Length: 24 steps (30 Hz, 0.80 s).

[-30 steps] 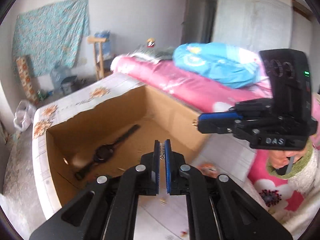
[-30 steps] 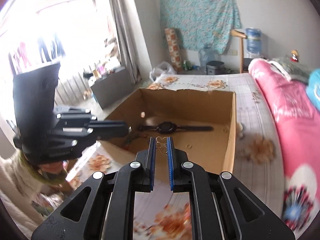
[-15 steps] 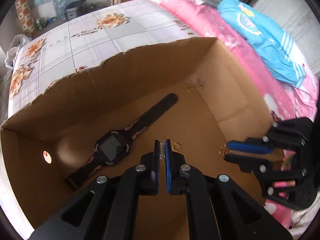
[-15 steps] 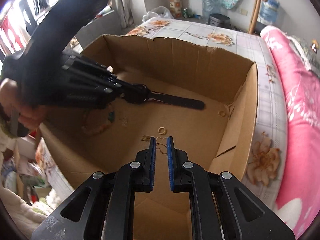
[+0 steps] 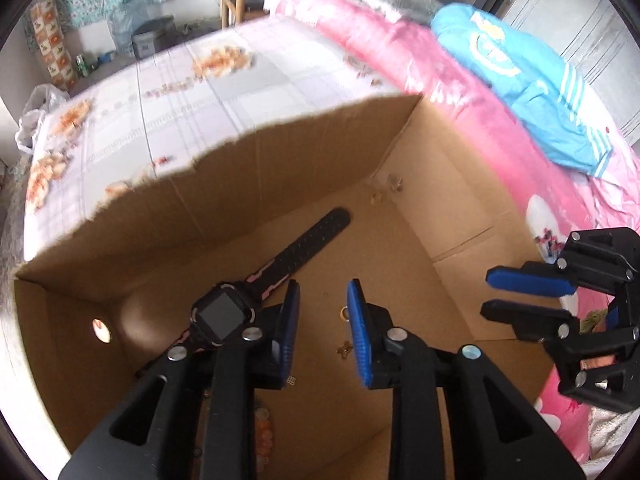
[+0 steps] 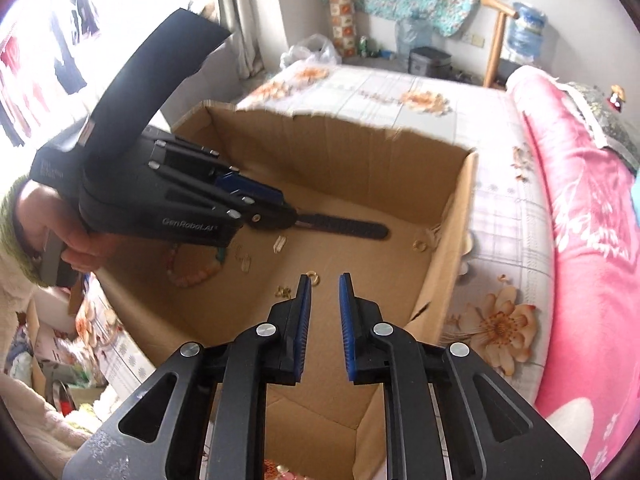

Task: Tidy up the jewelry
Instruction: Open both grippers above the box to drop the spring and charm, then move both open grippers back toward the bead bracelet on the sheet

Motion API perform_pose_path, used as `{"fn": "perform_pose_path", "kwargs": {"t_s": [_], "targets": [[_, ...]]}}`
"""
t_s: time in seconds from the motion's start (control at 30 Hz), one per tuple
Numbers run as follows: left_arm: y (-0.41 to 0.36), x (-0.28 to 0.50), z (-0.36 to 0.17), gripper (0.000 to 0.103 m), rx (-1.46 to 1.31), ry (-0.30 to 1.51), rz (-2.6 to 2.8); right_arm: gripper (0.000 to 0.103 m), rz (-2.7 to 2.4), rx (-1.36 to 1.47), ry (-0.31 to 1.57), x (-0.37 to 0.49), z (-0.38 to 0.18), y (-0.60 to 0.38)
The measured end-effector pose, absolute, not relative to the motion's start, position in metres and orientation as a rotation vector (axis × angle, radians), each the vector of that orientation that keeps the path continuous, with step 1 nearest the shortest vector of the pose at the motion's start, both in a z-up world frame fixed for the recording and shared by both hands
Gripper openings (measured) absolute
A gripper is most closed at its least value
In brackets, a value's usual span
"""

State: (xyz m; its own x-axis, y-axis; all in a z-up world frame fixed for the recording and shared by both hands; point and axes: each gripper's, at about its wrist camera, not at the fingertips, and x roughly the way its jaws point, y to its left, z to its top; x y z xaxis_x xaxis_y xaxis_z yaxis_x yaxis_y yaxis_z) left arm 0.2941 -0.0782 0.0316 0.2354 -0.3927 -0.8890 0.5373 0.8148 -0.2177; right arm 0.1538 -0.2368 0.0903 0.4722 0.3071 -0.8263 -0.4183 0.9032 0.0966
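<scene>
An open cardboard box (image 5: pixel 280 184) (image 6: pixel 360 160) holds a black watch (image 5: pixel 222 316) whose strap (image 6: pixel 344 228) lies flat. Also on its floor are a small gold ring (image 5: pixel 343 313) (image 6: pixel 313 278), a tiny gold piece (image 5: pixel 345 349) (image 6: pixel 284 291) and a bead bracelet (image 6: pixel 192 272). My left gripper (image 5: pixel 323 292) (image 6: pixel 286 210) hangs low inside the box beside the watch, its jaws opening with nothing between the pads. My right gripper (image 6: pixel 325 284) (image 5: pixel 487 292) hovers over the box's near right side. Its jaws are also opening and nothing is between them.
The box stands on a bed with a floral checked sheet (image 5: pixel 168 92). A pink quilt (image 6: pixel 580 208) and a blue garment (image 5: pixel 520 80) lie to the right. Another ring (image 6: pixel 419 245) and clear bits (image 6: pixel 280 244) lie on the box floor. A person's hand (image 6: pixel 80 240) holds the left gripper.
Both grippers dropped over and into the box. Each was shut on a small gold piece; both jaws have now parted and the pieces are no longer between the pads.
</scene>
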Motion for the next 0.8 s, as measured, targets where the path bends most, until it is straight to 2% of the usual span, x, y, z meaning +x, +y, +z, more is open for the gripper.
{"fn": "perform_pose_path", "kwargs": {"t_s": [0.13,0.27,0.4,0.53,0.7,0.8], "targets": [[-0.063,0.266,0.071,0.037,0.116,1.030,-0.661,0.026,0.432,-0.070,0.861,0.133,0.122,-0.246],[-0.038,0.213,0.113,0.066,0.115,0.852,-0.668,0.039,0.429,0.003,0.729,0.089,0.149,-0.263],[-0.008,0.149,0.135,0.085,0.092,0.712,-0.659,0.060,0.397,0.049,0.636,0.038,0.158,-0.274],[0.013,0.097,0.129,0.095,0.095,0.644,-0.593,0.080,0.327,0.093,0.637,-0.004,0.139,-0.279],[0.017,0.052,0.091,0.097,0.100,0.679,-0.530,0.089,0.215,0.087,0.732,-0.023,0.098,-0.272],[0.010,0.047,0.055,0.097,0.080,0.751,-0.483,0.089,0.160,0.102,0.844,-0.020,0.058,-0.265]]}}
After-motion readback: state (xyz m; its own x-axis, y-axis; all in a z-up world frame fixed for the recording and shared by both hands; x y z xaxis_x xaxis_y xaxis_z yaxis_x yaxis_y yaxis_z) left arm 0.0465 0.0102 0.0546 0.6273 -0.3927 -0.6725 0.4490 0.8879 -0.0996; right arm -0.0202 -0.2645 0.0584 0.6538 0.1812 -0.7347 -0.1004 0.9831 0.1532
